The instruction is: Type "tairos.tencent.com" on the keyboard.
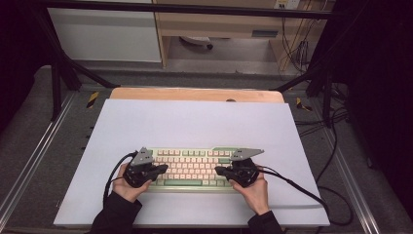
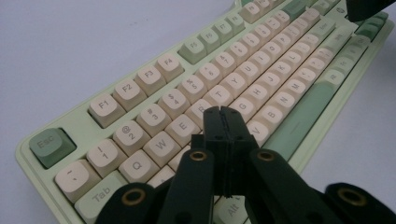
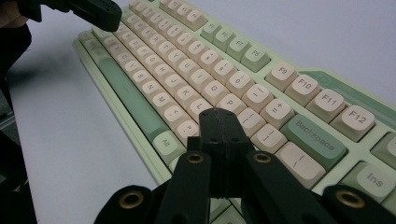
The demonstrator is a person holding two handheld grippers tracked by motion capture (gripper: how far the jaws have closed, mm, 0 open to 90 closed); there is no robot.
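A pale green keyboard (image 1: pixel 190 168) with cream keys lies near the front of a white mat. My left gripper (image 1: pixel 163 169) hovers over its left end, jaws pressed together with nothing between them; in the left gripper view the gripper (image 2: pixel 226 113) tips point at the keyboard (image 2: pixel 261 70) around the letter rows. My right gripper (image 1: pixel 218 170) is over the right end, also shut and empty; in the right gripper view the gripper (image 3: pixel 218 113) sits above keys left of Backspace on the keyboard (image 3: pixel 196 65). The left gripper's tip (image 3: pixel 95 14) shows at the top left there.
The white mat (image 1: pixel 195 126) covers a wooden table (image 1: pixel 195 93). A cable (image 1: pixel 297 187) trails right from the right gripper across the mat. A black frame and shelving stand behind; more cables hang at the right.
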